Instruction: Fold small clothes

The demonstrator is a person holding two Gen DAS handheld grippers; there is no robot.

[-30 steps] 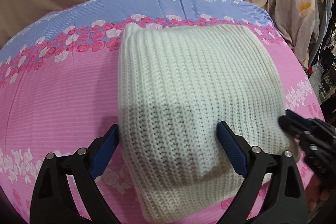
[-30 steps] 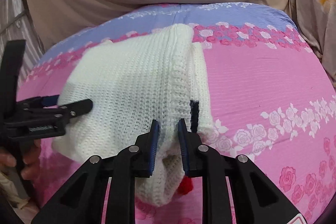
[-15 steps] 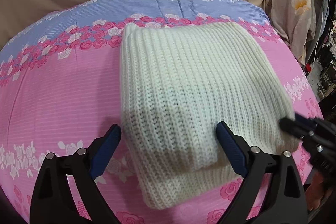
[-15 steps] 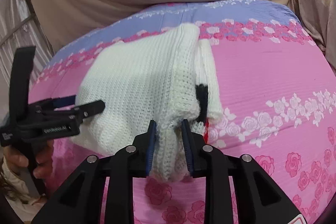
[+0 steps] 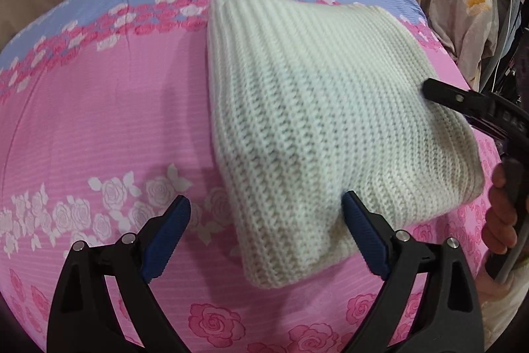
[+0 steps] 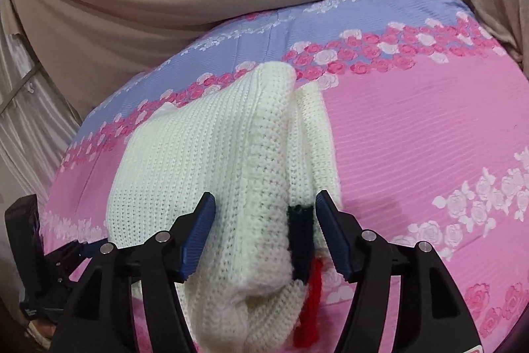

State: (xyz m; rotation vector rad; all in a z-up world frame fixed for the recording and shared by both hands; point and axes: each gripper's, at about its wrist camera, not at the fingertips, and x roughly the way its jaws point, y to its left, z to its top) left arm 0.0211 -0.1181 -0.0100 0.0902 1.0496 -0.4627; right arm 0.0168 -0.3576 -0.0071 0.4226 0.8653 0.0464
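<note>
Judging by its chunky ribbed stitches, we take the white knit sweater for a soft, bulky, fairly light thing that sags and springs back wherever it is unsupported, so we would pinch it at a thick folded edge or corner through all layers, never at a single loose ply. It lies folded into a thick pad on the pink rose-print bedsheet, with black and red yarn trim peeking out of the layered side. Our right gripper has just been opening its jaws; they now stand apart on either side of that layered edge, with the knit between them but the blue pads not pressing it, so the fold is let go. Our left gripper is spread wide and grasps nothing: its right finger touches or overlaps the near edge of the sweater, while its left finger hovers over bare sheet beside it.
</note>
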